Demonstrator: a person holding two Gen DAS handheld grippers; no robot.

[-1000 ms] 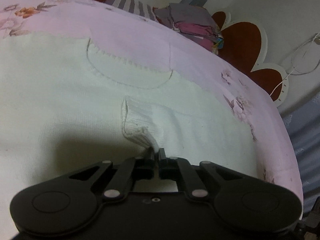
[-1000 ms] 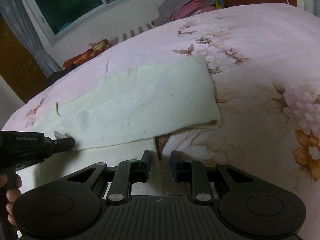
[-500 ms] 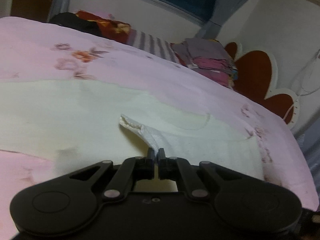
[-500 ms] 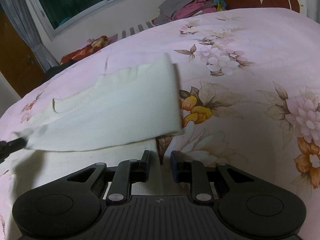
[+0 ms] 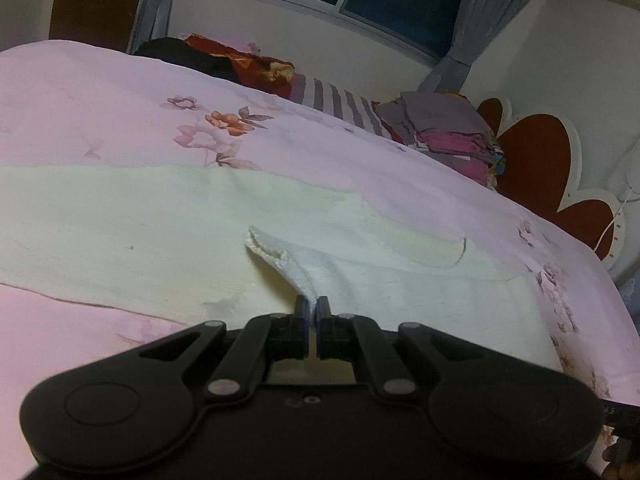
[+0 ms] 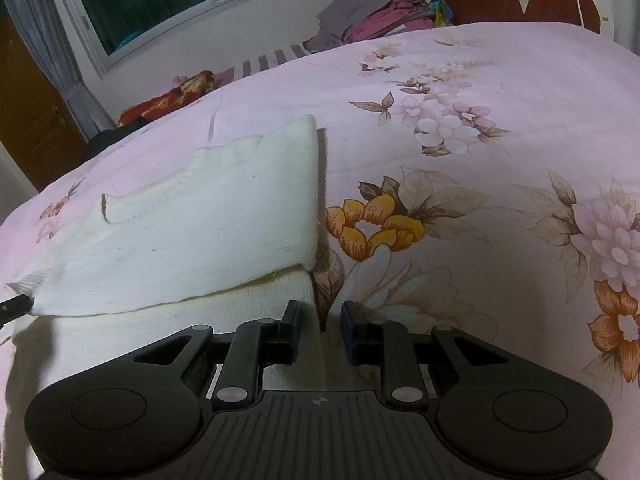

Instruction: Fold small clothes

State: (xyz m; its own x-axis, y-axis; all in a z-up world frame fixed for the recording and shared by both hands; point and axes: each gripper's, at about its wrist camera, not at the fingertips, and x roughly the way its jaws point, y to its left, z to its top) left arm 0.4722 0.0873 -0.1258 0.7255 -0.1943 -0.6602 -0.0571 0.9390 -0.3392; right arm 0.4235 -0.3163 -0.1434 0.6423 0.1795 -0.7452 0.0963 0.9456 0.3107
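Note:
A small cream knit sweater point(image 5: 140, 236) lies across the pink floral bedspread. My left gripper point(image 5: 312, 306) is shut on its ribbed edge point(image 5: 280, 256) and holds that part lifted off the bed. In the right wrist view the lifted half of the sweater point(image 6: 208, 232) hangs tilted over the lower layer point(image 6: 168, 324), with the left gripper's tip point(image 6: 14, 306) at its left corner. My right gripper point(image 6: 320, 316) is open and empty, low over the sweater's right edge.
A pile of folded clothes point(image 5: 448, 136) and a striped cloth point(image 5: 340, 104) lie at the bed's far side, also in the right wrist view point(image 6: 380, 20). A red and white headboard point(image 5: 560, 184) stands to the right. Window and curtains behind.
My left gripper has lifted the sweater's edge and carried it over, so the upper half has risen off the bed and swung leftward. The right gripper has stayed nearly still and open.

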